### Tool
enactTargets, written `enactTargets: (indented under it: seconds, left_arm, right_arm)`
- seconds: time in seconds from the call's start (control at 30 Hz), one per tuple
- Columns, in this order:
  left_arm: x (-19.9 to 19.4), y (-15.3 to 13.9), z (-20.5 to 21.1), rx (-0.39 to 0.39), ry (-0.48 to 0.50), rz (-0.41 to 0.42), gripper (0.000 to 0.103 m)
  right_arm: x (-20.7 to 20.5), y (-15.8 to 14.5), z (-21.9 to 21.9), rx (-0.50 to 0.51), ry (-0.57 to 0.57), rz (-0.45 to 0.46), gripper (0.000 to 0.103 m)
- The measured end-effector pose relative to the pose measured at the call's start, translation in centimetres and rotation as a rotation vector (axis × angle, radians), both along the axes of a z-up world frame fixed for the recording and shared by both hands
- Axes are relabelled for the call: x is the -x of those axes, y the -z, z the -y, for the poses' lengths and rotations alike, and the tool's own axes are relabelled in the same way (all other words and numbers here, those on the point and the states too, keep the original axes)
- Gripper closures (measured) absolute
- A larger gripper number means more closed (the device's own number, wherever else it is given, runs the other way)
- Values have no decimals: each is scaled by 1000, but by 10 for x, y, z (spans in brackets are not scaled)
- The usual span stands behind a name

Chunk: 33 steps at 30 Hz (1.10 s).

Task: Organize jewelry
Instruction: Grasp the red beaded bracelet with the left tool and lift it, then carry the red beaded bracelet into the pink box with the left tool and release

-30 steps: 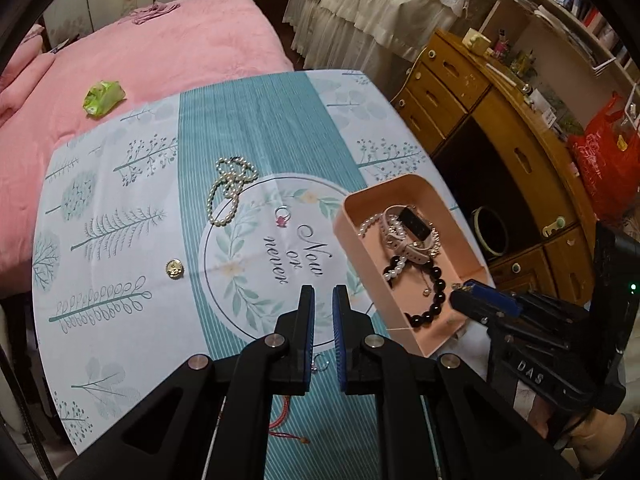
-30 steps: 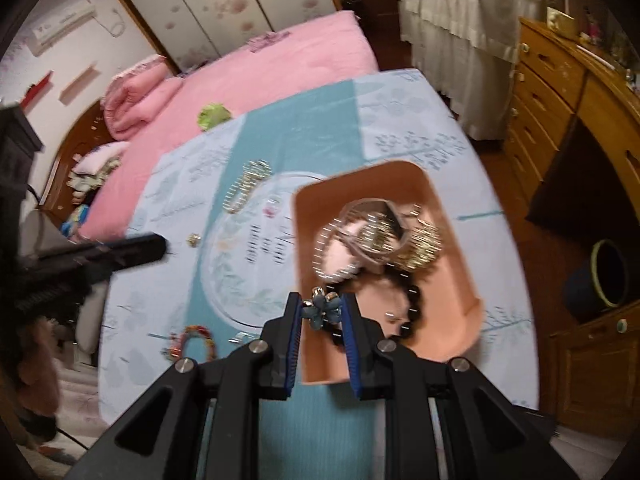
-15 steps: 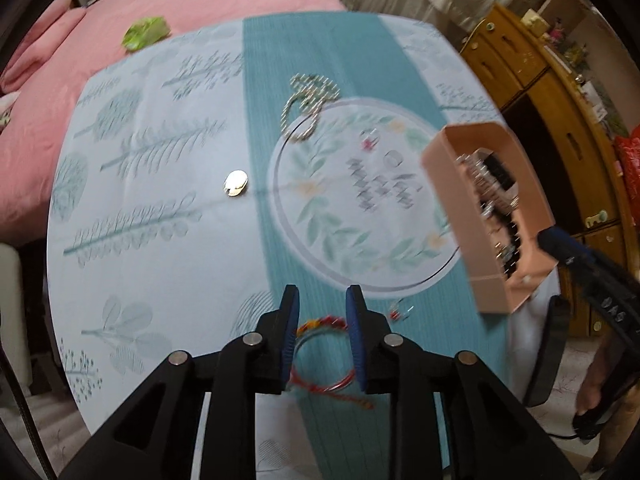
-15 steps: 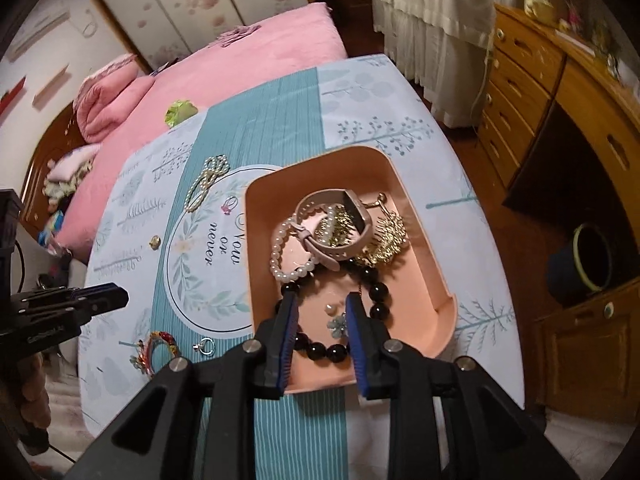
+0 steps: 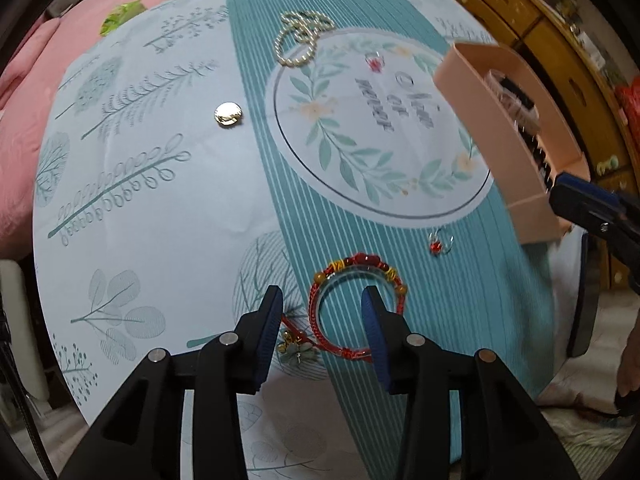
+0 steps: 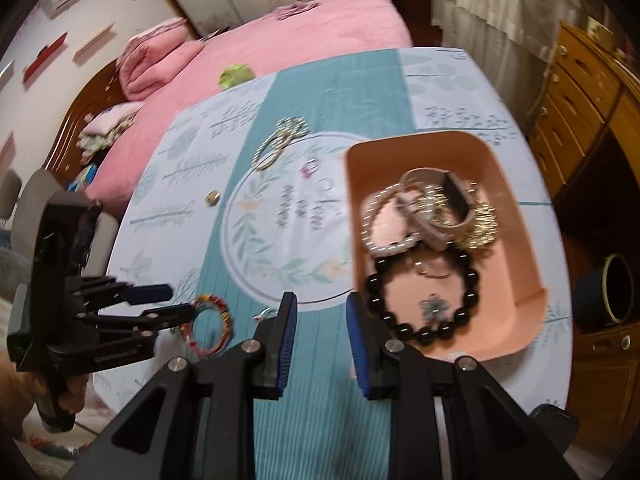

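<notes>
A red beaded bracelet (image 5: pixel 354 304) lies on the tablecloth between the open fingers of my left gripper (image 5: pixel 322 320); it also shows in the right wrist view (image 6: pixel 210 326). My right gripper (image 6: pixel 320 332) is open and empty, just left of the pink tray (image 6: pixel 532 240). The tray holds a black bead bracelet (image 6: pixel 424 332), a blue flower piece (image 6: pixel 434 308), a pearl bracelet and a watch. On the cloth lie a pearl necklace (image 5: pixel 300 40), a gold round piece (image 5: pixel 228 115), a red-stone ring (image 5: pixel 438 242) and a second ring (image 5: pixel 374 62).
The round table (image 5: pixel 140 200) stands against a pink bed (image 6: pixel 300 40). A green wrapper (image 5: pixel 120 16) lies on the bed. Wooden drawers (image 6: pixel 580 92) stand to the right. A dark round bin (image 6: pixel 612 292) sits on the floor.
My left gripper has dropped low over the red bracelet and opened wider around it. My right gripper has let the blue flower piece fall into the tray and drawn back to the left, open.
</notes>
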<state>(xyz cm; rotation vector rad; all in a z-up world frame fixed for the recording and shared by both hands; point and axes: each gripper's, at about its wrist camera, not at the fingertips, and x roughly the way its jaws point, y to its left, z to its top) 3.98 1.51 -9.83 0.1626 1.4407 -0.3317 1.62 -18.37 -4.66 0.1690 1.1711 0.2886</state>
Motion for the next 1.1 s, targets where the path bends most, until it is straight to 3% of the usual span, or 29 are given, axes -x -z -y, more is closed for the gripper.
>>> enactTargets:
  seconds: [0.1,0.33,0.5,0.63,0.83,1.1]
  left_arm:
    - [0,8,0,-17,15,-4,65]
    - [-3,16,3,-17,44,-12,82]
    - [-6,20,18,-72,79,14,96]
    - [-4,18,20,-53,45,16,97]
    - [-3,-7,29,6,26,54,97]
    - [-21,-69,59,134,74,133,97]
  right_arm:
    - [2,0,-7,-5,-26,-4,78]
    - [5,0,-15,-4,-55,0,78]
    - [6,4,-16,-7,-49,-11,78]
    - [6,4,-15,-4,-45,-11,78]
    - [5,-2,-5,-7,-13,8,78]
    - [10,-9,24,4,81,22,78]
